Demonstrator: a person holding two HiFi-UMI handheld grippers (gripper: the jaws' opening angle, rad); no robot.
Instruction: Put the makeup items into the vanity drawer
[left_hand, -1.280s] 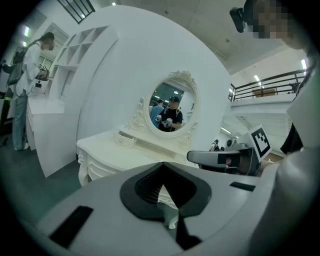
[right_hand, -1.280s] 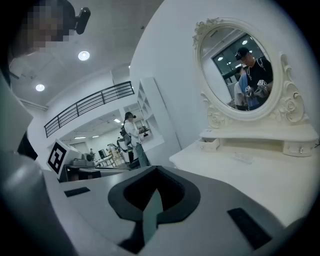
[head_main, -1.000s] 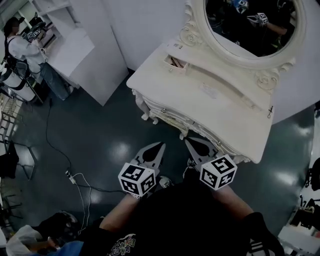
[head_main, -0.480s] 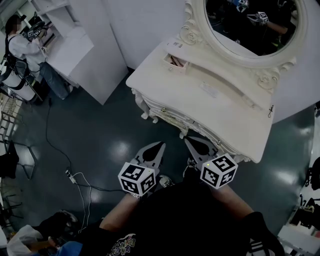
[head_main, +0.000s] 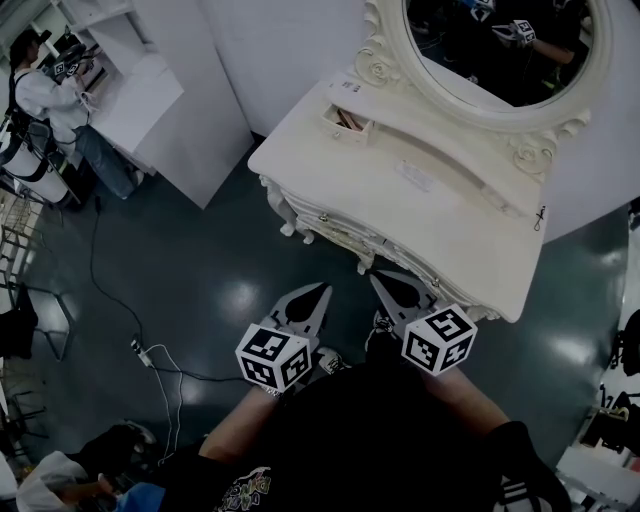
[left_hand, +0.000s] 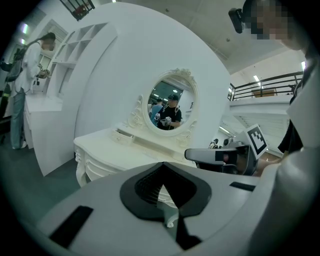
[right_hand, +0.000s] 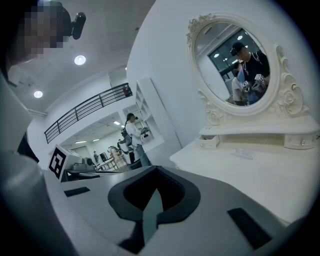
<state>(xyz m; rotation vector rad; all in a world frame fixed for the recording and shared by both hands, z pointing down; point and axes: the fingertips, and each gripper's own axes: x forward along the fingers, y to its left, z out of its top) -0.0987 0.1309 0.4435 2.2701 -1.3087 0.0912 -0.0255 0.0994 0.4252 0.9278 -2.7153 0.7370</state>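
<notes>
Left gripper (head_main: 322, 290) and right gripper (head_main: 378, 281) are each pressed together on nothing, just in front of the vanity (head_main: 470, 235). At the vanity top's rear left, below the mirror (head_main: 500, 60), a small drawer (head_main: 346, 121) stands open; its contents are too small to tell. A dark glossy floor (head_main: 200, 270) surrounds the vanity, and a person (head_main: 40, 100) stands well to its left.

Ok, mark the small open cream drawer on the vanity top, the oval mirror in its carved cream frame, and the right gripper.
small open cream drawer (head_main: 343, 127), head view, its front wall
oval mirror (head_main: 505, 55), head view, the glass
right gripper (head_main: 379, 281), head view, tips of its shut jaws
</notes>
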